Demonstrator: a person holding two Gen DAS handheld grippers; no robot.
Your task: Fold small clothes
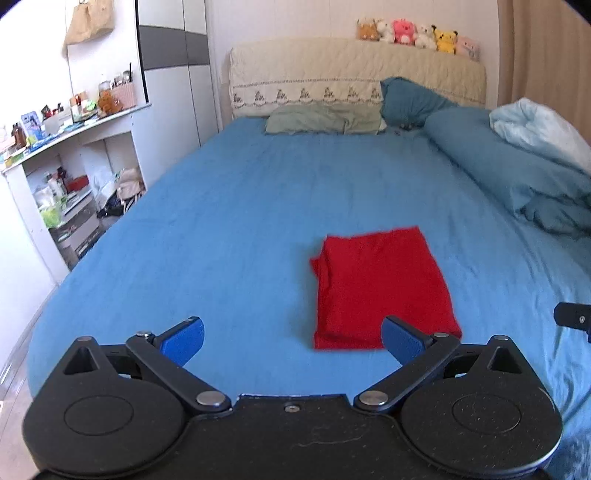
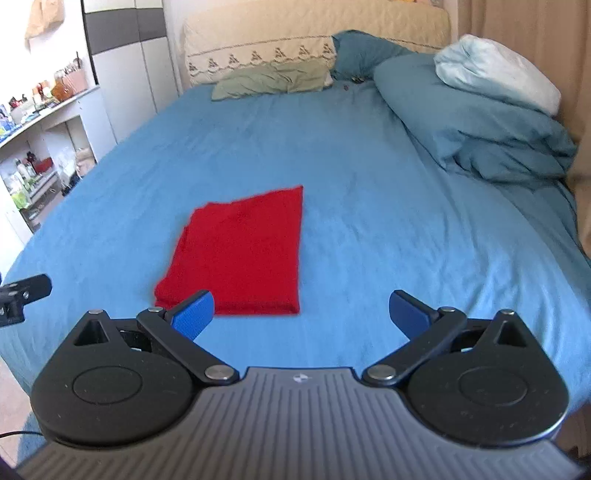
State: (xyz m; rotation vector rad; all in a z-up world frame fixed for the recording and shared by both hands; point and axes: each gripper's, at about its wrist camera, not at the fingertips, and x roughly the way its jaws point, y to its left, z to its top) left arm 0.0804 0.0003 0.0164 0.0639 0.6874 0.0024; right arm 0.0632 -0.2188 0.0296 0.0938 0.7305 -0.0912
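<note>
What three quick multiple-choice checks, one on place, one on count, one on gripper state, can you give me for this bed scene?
1. Where does the folded red cloth garment lie?
A. on the blue bed sheet, ahead of both grippers
B. on the green pillow
C. clamped in the right gripper

2. How many plush toys sit in the row on top of the cream headboard?
A. two
B. six
C. ten

3. How does the left gripper stand?
A. shut on the garment
B. shut on nothing
C. open, holding nothing

Answers:
1 A: the garment rests flat on the sheet, just beyond the blue fingertips in both wrist views.
2 B: six toys show in the left wrist view.
3 C: its blue pads are spread wide with only sheet and the garment's near edge between them; the right gripper is open too.
</note>
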